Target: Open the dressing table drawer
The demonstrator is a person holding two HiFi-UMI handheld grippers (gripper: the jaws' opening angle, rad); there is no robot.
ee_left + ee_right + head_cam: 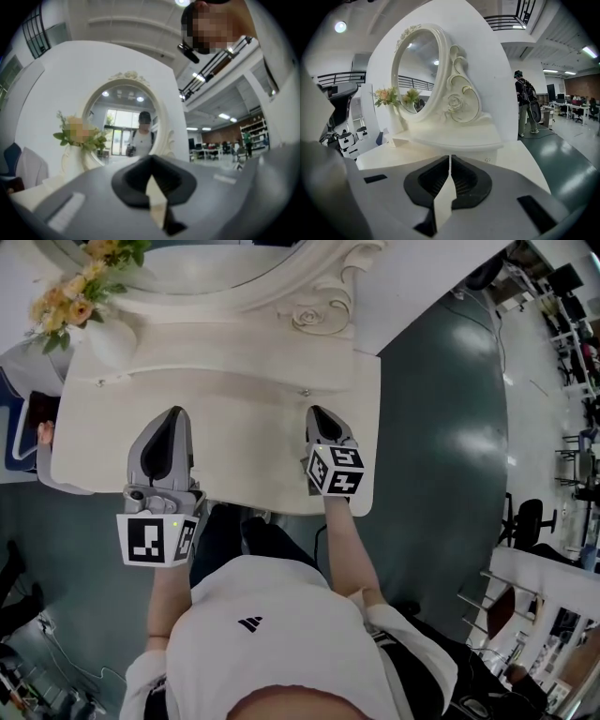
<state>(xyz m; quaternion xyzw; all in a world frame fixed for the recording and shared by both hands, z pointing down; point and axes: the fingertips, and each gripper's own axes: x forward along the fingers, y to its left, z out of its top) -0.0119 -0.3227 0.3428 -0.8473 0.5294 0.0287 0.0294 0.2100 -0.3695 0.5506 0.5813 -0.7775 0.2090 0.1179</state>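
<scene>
White-shirted torso (272, 652) fills the near edge of the head view, forearms reaching forward. Left gripper (172, 414) level over the tabletop, jaws tight together, nothing in them. Right gripper (318, 412) tipped a little downward, jaws barely apart: a hairline slit, empty. Dressing table (244, 427) directly ahead: cream, rounded top bare, low raised tier behind it, oval mirror (417, 70) in a carved scrollwork frame. Small knob (487, 160) on the tier's front; drawer edges cannot be made out. Vase (111, 341) with yellow flowers (80, 287) at the tier's left end. Floor (441, 427) dark green, glossy. Open hall beyond: desks, chairs, a person with backpack (525, 101) standing at right
</scene>
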